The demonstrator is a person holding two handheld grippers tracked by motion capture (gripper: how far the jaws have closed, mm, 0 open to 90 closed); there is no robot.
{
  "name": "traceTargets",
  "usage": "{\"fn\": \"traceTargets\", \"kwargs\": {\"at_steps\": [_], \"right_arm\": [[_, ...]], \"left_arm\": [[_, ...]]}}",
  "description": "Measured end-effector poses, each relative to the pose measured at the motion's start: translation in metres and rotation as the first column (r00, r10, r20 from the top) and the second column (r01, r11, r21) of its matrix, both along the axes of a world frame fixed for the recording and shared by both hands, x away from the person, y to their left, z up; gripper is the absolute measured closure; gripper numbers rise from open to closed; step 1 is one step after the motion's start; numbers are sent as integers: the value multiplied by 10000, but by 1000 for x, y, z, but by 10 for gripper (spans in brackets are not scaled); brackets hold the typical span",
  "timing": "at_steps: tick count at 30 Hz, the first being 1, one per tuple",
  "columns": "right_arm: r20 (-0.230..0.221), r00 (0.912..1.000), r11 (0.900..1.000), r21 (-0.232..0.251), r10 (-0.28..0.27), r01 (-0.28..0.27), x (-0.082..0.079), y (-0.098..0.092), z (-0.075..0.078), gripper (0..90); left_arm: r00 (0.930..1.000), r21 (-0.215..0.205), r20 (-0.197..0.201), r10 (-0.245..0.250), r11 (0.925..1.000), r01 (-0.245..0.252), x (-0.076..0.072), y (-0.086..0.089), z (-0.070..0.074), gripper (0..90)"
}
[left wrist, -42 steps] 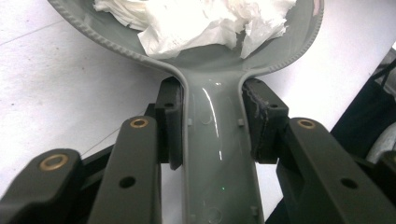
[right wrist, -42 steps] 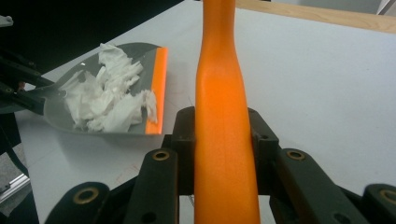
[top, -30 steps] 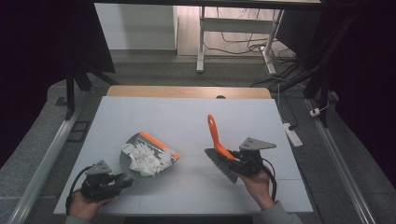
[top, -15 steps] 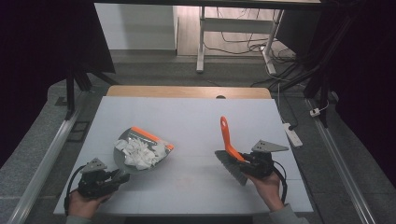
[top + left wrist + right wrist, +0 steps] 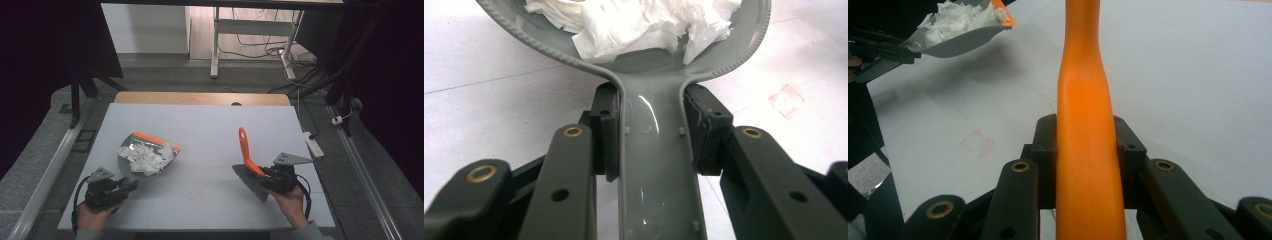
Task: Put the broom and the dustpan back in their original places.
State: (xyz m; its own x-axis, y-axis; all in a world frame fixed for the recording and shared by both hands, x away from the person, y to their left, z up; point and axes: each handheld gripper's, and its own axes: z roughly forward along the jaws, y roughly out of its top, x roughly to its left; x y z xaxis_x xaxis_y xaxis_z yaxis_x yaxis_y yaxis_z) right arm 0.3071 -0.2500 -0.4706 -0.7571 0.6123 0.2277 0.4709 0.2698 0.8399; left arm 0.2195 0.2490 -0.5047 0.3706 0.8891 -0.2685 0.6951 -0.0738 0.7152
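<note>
Holding: both tools are clamped on their things, each in a hand at the near edge of the worktop (image 5: 210,125).
Left tool: the left tool (image 5: 117,187) sits at the near left corner; in the left gripper view its pads (image 5: 606,135) press on both sides of the grey handle, so the jaws are closed on the dustpan (image 5: 659,150).
Dustpan: grey with an orange front lip, it points away from the person and to the right; its pan (image 5: 145,155) lies left of the worktop's middle.
Paper: white torn scraps (image 5: 147,156) are heaped inside the pan, seen close up in the left gripper view (image 5: 634,25).
Right tool: the right tool (image 5: 267,175) is at the near right; in the right gripper view its pads (image 5: 1045,155) squeeze the brush handle (image 5: 1088,150) from both sides.
Brush: the orange handle (image 5: 245,150) rises steeply away from the person; the grey bristle head (image 5: 250,182) is low, just beside the tool, near the worktop.
Spacing: dustpan and brush are well apart.
</note>
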Motion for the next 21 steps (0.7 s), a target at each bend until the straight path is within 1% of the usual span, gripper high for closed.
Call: {"fn": "traceTargets", "kwargs": {"at_steps": [5, 8, 11, 15, 18, 21], "right_arm": [[-56, 10000, 10000, -30, -10, 9, -2, -4, -1, 710], [-68, 10000, 10000, 13, -50, 50, -2, -7, 0, 710], [-107, 9997, 9997, -78, -213, 212, -3, -10, 0, 711], [-268, 9993, 9996, -22, -268, 268, -4, -15, -1, 710], [-413, 9987, 9996, 24, -293, 295, -5, -17, -2, 711], [-675, 9970, 9992, -55, -391, 388, -5, -18, -6, 710]], "left_arm": [[9998, -59, -136, 123, 9999, -124, 5, -4, -3, 619], [9993, -13, -242, 297, 9996, -298, 8, -6, -6, 619], [9984, -129, -288, 485, 9987, -489, 10, -7, -7, 619], [9971, -234, -379, 665, 9975, -674, 12, -10, -9, 618], [9946, -146, -293, 1000, 9948, -1004, 14, -14, -10, 618], [9922, -292, -343, 1202, 9922, -1212, 17, -15, -12, 618]]}}
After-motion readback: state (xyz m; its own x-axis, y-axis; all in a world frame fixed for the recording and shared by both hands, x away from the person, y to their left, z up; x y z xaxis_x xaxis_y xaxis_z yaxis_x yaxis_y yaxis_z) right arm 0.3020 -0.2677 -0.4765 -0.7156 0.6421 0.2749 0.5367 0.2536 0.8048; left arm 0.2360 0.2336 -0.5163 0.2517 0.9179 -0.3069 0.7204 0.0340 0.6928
